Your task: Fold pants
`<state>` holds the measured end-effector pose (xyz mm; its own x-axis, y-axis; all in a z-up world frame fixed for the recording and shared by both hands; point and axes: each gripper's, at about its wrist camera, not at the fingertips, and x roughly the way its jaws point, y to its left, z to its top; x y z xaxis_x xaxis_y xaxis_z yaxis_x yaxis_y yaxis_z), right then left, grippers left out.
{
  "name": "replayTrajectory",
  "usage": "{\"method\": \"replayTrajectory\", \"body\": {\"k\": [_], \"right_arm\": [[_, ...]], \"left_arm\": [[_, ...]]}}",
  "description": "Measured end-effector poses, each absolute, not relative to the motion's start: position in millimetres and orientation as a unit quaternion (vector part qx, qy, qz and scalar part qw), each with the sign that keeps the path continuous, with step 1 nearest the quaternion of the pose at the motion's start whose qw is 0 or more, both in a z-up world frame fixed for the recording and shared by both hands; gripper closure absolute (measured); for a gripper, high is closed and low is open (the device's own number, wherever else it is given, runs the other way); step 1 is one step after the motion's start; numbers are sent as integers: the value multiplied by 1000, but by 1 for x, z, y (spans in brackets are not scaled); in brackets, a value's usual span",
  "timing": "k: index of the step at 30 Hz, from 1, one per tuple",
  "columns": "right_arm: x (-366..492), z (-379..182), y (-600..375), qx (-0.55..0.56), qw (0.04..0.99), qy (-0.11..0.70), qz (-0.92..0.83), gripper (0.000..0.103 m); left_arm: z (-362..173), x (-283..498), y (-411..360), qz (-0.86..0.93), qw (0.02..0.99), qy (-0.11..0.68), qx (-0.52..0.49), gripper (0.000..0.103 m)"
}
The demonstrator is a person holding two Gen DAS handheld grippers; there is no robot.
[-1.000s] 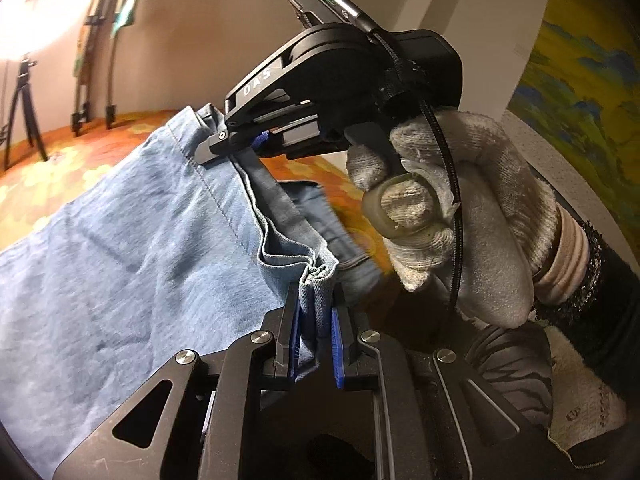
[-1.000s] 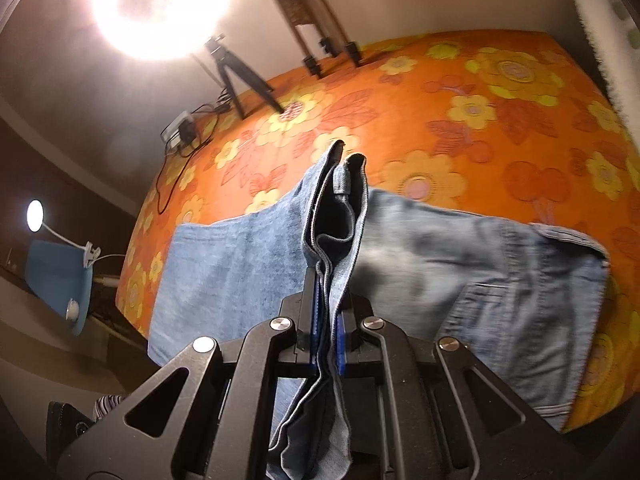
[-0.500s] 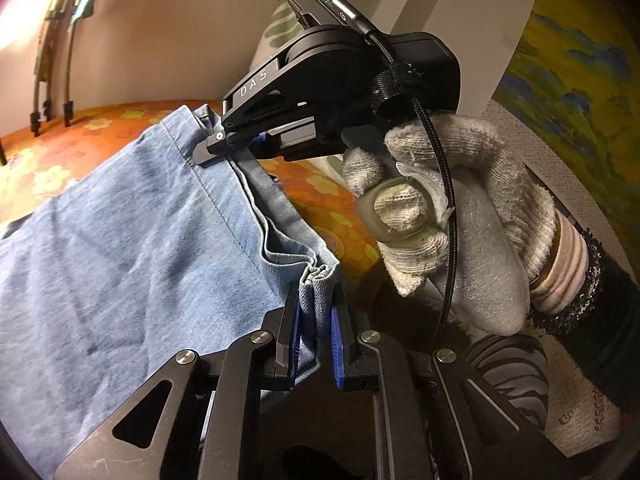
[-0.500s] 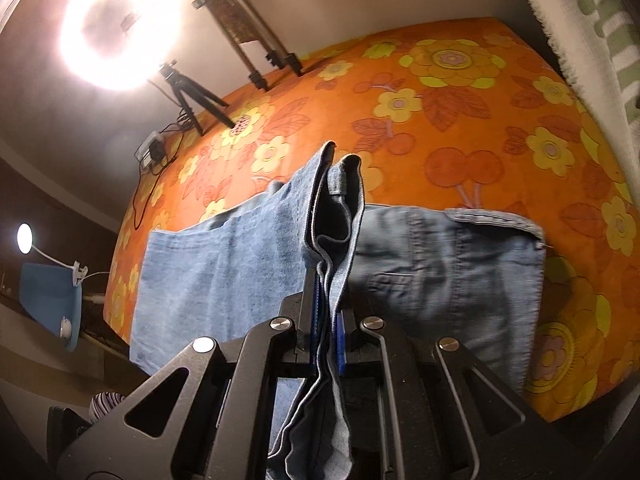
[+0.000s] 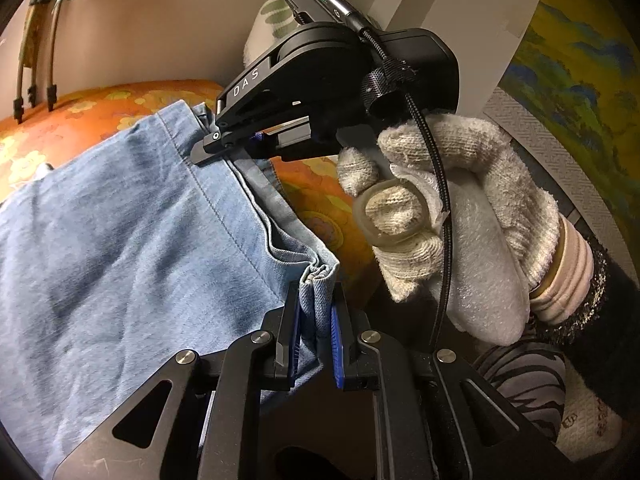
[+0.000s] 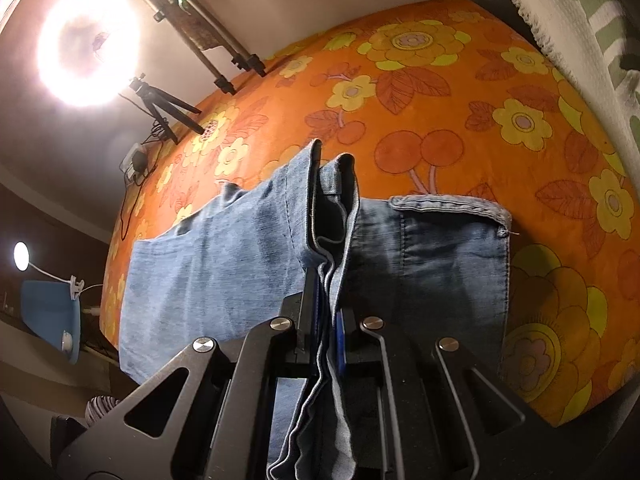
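Light blue denim pants (image 5: 132, 240) (image 6: 224, 264) lie partly spread on an orange flowered bed cover (image 6: 460, 104). My left gripper (image 5: 316, 300) is shut on a bunched hem edge of the pants. In the left wrist view the right gripper (image 5: 208, 148) is seen farther along the same edge, clamped on the denim and held by a gloved hand (image 5: 460, 216). In its own view my right gripper (image 6: 326, 280) is shut on several stacked layers of the pants, lifted above the part lying flat with its hem (image 6: 448, 204) to the right.
A ring light (image 6: 88, 44) on a tripod (image 6: 164, 112) and another stand (image 6: 216, 52) are at the far side of the bed. A white and green cloth (image 6: 580, 20) lies at the right edge. A blue chair (image 6: 52, 316) and small lamp sit lower left.
The right gripper has carried the held denim layers forward and lower over the flat part, which now looks shorter. The left gripper holds the same edge, shifted slightly.
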<state>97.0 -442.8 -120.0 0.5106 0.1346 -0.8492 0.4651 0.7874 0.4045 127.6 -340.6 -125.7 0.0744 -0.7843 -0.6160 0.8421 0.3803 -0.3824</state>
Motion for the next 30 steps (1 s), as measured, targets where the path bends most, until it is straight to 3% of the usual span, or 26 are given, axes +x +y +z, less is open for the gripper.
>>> {"method": "replayTrajectory", "body": {"k": [18,21,22,23,30], "right_arm": [[92,-140,-455,313,806,489,-119,95],[85,-129,-462,307,812,474,-146,76],[80,-123,-467,313,817,460,-153,66],[76,-117,-471,323,822,444,-154,63],[86,-106,-477,324,840,412,-140,63]], "left_arm": [[-124,121,-360,-552,722,413,53,92],[-123,116,-365,-555,717,418,59,87],[-123,116,-368,-555,715,420,59,85],[-122,113,-371,-559,711,422,59,84],[-105,108,-355,-562,708,422,68,79]]}}
